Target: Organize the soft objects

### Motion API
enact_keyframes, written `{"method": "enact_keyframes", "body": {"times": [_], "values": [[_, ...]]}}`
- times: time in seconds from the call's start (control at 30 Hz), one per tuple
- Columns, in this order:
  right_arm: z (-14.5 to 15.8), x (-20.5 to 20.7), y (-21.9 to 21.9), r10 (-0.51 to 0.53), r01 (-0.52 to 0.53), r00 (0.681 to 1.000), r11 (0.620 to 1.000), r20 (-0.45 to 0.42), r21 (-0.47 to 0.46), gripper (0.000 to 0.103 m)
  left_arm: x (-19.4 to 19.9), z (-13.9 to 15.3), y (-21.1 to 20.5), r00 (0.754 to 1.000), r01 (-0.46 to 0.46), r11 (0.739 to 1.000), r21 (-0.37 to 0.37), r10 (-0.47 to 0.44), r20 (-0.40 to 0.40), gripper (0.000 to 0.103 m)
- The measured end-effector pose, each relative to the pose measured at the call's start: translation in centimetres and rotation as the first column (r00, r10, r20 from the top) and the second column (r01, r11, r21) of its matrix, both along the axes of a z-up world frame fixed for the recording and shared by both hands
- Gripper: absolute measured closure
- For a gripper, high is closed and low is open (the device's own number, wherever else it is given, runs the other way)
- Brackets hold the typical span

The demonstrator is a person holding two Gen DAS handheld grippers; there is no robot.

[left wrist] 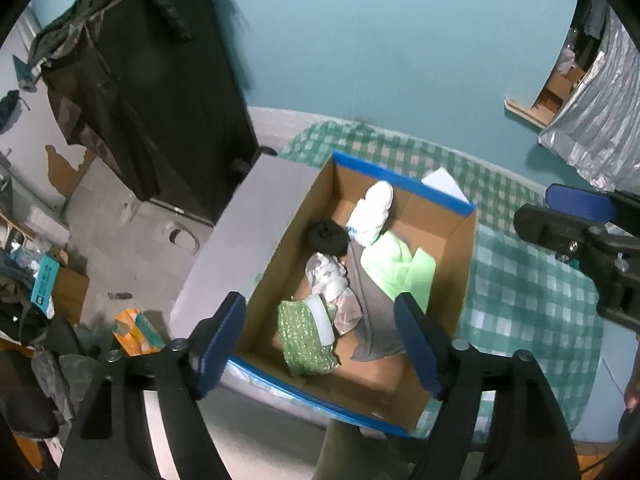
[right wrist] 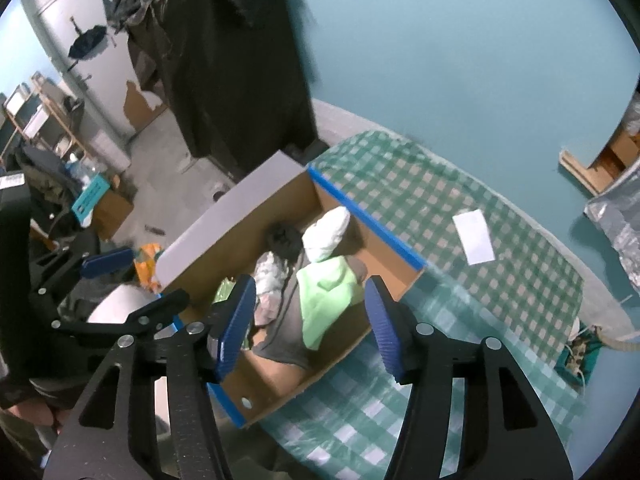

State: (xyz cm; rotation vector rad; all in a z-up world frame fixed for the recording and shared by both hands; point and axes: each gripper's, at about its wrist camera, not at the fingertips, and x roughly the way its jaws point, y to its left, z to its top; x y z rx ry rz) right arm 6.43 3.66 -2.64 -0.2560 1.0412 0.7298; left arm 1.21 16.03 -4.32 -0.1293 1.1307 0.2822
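A cardboard box [left wrist: 448,248] with blue-taped edges sits on a table with a green checked cloth [left wrist: 524,292]. In it lie a white cloth [left wrist: 372,212], a black item [left wrist: 328,238], a light green cloth [left wrist: 390,266], a grey garment [left wrist: 372,316], a patterned grey-white cloth [left wrist: 326,276] and a green sequined pouch [left wrist: 306,336]. My left gripper [left wrist: 320,344] is open and empty above the box's near end. My right gripper [right wrist: 312,320] is open and empty above the box [right wrist: 400,256], over the light green cloth [right wrist: 328,296]. The right gripper also shows at the right edge of the left wrist view [left wrist: 568,216].
A white paper [right wrist: 474,236] lies on the cloth beyond the box. A dark cabinet draped with clothes [left wrist: 152,80] stands at the back left. The floor at left holds clutter, an orange bag [left wrist: 136,330] and a cardboard box [left wrist: 68,292]. A teal wall lies behind.
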Motion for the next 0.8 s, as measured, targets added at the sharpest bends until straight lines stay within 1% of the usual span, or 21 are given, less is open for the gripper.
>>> {"method": "enact_keyframes", "body": {"times": [0.07, 0.13, 0.3, 0.43, 0.57, 0.8], "values": [[0.7, -0.1, -0.5, -0.018, 0.018, 1.000, 1.000, 0.018, 0.008, 0.045, -0.3, 0.8, -0.2, 1.000, 0.002, 1.000, 0.011, -0.002, 0.020, 0.021], [1.3, -0.3, -0.9, -0.034, 0.034, 0.999, 0.999, 0.036, 0.012, 0.043, -0.6, 1.7, -0.5, 0.999, 0.010, 1.000, 0.016, -0.010, 0.041, 0.017], [2.4, -0.5, -2.3, -0.081, 0.080, 0.994, 0.997, 0.068, 0.018, 0.043, -1.1, 3.0, -1.1, 0.997, 0.020, 1.000, 0.010, -0.021, 0.079, 0.015], [3.3, -0.7, -3.4, -0.116, 0.114, 0.989, 0.993, 0.094, 0.027, 0.042, -1.4, 4.0, -1.8, 0.995, 0.027, 0.999, 0.031, -0.029, 0.092, 0.012], [3.7, -0.9, -4.6, -0.151, 0.148, 0.983, 0.988, 0.104, 0.036, 0.042, -1.8, 4.9, -2.6, 0.993, 0.038, 0.998, 0.046, -0.043, 0.108, 0.012], [4.3, -1.5, -6.4, -0.194, 0.190, 0.972, 0.981, 0.132, 0.040, 0.042, -2.1, 6.2, -4.6, 0.987, 0.091, 0.991, 0.102, -0.104, 0.124, 0.011]]}}
